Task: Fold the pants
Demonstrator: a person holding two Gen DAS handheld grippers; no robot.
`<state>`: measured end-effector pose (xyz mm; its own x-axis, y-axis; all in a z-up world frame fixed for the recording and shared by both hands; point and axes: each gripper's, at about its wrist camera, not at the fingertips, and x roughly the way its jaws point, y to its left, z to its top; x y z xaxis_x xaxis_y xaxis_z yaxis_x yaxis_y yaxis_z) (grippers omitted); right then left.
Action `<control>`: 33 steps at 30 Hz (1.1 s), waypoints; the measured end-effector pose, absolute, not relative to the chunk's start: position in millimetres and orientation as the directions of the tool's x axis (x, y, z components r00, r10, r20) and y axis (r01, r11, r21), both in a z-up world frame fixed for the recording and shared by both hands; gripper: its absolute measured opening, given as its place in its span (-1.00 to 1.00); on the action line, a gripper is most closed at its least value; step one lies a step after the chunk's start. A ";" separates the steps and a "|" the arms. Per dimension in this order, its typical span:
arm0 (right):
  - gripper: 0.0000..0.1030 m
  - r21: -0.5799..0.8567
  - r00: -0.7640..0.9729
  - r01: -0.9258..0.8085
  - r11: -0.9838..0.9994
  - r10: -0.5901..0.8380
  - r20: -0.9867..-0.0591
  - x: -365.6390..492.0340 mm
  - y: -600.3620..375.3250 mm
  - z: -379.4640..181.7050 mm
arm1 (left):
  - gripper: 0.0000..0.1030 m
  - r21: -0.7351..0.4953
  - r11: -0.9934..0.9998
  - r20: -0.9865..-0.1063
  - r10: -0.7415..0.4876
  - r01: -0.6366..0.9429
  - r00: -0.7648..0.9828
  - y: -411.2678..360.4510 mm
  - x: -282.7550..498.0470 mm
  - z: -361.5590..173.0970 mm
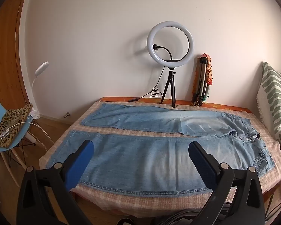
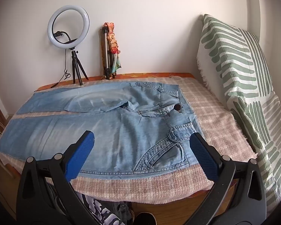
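Note:
Light blue jeans [image 1: 140, 159] lie flat on a table covered with a pink checked cloth [image 1: 136, 198], legs to the left, waist to the right. The two legs lie side by side with a gap between them. My left gripper [image 1: 140, 146] is open and empty above the near leg. In the right wrist view the jeans [image 2: 112, 123] show their waistband, a dark button [image 2: 177, 107] and a front pocket [image 2: 164, 155]. My right gripper [image 2: 141, 140] is open and empty above the pocket end, near the table's front edge.
A ring light on a small tripod [image 1: 170, 45] and a folded tripod with a scarf [image 1: 202, 80] stand at the back by the wall. A green striped cushion [image 2: 239, 78] stands at the right. A blue chair with leopard fabric [image 1: 11, 127] stands at the left.

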<state>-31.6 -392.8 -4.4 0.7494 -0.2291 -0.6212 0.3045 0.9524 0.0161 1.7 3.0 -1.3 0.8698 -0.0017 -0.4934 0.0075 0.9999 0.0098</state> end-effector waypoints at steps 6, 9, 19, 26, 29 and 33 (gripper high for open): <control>1.00 0.001 0.740 0.308 0.951 -0.238 -0.629 -30.7 -393.3 -5.4 | 0.99 0.013 1.000 -0.492 0.001 0.006 0.871 2.3 0.9 -2.5; 1.00 0.000 0.739 0.308 0.951 -0.240 -0.630 -30.1 -392.1 -6.1 | 0.99 0.015 1.000 -0.492 0.002 0.006 0.871 2.6 0.7 -2.9; 1.00 0.010 0.741 0.304 0.952 -0.230 -0.631 -29.4 -391.5 -7.2 | 0.99 0.014 1.000 -0.498 0.001 0.007 0.867 2.1 2.6 -4.9; 1.00 0.012 0.739 0.304 0.952 -0.228 -0.634 -26.8 -392.2 -6.0 | 0.99 0.014 1.000 -0.500 0.001 0.007 0.866 3.1 3.3 -5.9; 1.00 0.010 0.738 0.304 0.953 -0.229 -0.635 -26.9 -390.9 -10.3 | 0.99 0.014 1.000 -0.501 0.001 0.007 0.866 3.3 3.4 -7.0; 1.00 0.010 0.737 0.303 0.953 -0.228 -0.636 -26.5 -390.3 -9.2 | 0.99 0.014 1.000 -0.504 0.003 0.005 0.864 5.1 4.8 -9.4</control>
<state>-26.5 -390.3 -9.2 0.7372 -0.2283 -0.6359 0.3035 0.9528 0.0098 4.8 5.1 -9.4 0.8639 0.0029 -0.5037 0.0048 0.9999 0.0140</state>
